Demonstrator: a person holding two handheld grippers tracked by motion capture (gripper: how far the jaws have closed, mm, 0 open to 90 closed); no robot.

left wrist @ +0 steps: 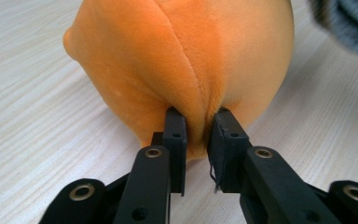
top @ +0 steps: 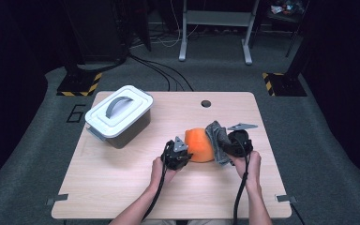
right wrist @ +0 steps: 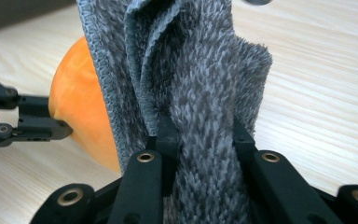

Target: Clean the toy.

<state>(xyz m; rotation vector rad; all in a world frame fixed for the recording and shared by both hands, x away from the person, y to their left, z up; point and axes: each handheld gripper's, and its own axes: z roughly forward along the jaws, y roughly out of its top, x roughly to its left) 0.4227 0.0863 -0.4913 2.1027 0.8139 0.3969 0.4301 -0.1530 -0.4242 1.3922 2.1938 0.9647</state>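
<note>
I have a gripper in each hand over a wooden table (top: pixel 122 187). My left gripper (top: pixel 177 151) sits at the near left edge of an orange plush toy (top: pixel 200 144), which rests on the table near the middle, a little toward my right. In the left gripper view its two black jaws pinch a fold of the orange plush (left wrist: pixel 186 60) along a seam; the pads are close together with the soft fabric bunched between them and pressing on both, so it is clamped on the toy. My right gripper (top: pixel 236 143) is on the other side of the toy and grips a grey knitted cloth (top: pixel 218 138). In the right gripper view the cloth (right wrist: pixel 191 93) rises in thick folds straight out from between the jaws, which are closed tight on it, and it hangs just beside the orange toy (right wrist: pixel 81 121), against its right flank as far as I can tell. That same view shows my left gripper (right wrist: pixel 42 130) at the left edge, its tips against the toy. Farther back on the left part of the table stands a grey box with a white lid and a grey handle (top: pixel 118 115), well apart from both grippers.
</note>
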